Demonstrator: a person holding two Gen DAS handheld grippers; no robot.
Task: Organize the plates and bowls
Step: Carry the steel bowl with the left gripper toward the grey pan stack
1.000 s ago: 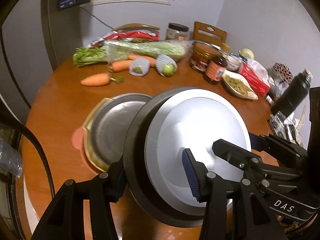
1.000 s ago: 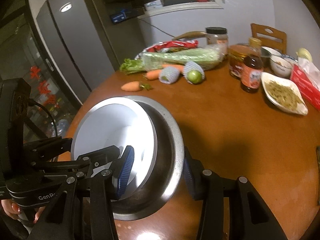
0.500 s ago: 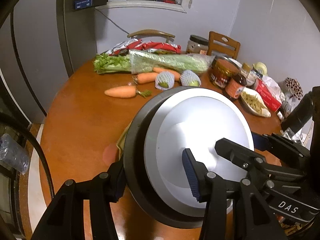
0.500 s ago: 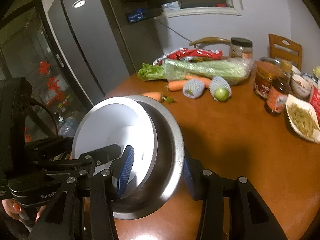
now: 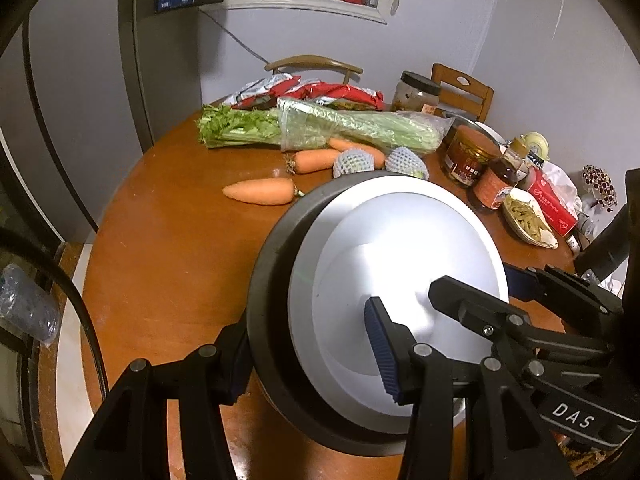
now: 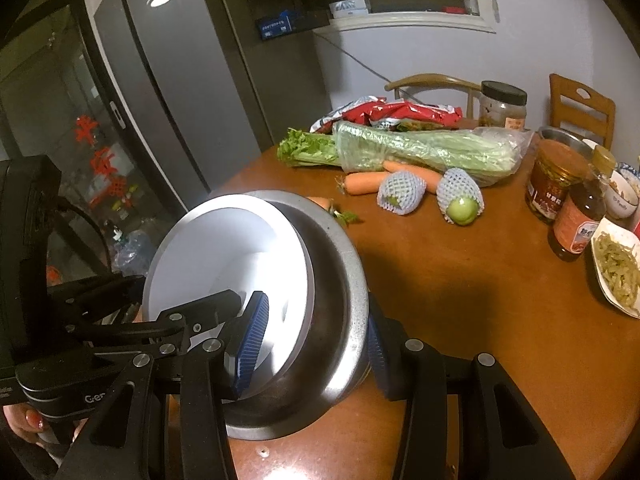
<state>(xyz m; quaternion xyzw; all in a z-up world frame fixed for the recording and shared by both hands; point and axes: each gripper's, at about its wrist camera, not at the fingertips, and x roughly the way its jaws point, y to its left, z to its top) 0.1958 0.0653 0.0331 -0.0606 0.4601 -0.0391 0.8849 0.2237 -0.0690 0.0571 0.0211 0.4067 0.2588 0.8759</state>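
Observation:
A white plate (image 5: pixel 400 276) lies inside a steel bowl (image 5: pixel 272 280), and both are held up above the round wooden table (image 5: pixel 160 240). My left gripper (image 5: pixel 308 356) is shut on the near edge of this stack, one finger outside the bowl and one on the plate. My right gripper (image 6: pixel 312 332) is shut on the opposite edge of the same bowl (image 6: pixel 340 280) and plate (image 6: pixel 224 248). Each gripper shows in the other's view.
On the far table lie carrots (image 5: pixel 260 191), bagged celery (image 5: pixel 320 128), two netted fruits (image 6: pixel 460 196), red snack bags (image 5: pixel 320 92), jars (image 5: pixel 468 156), a sauce bottle (image 5: pixel 496 184) and a dish of food (image 5: pixel 528 220). A fridge (image 6: pixel 180 100) stands left, chairs behind.
Both grippers have lifted the bowl and plate stack up. The steel tray on the table that showed a second ago is now out of view behind the stack.

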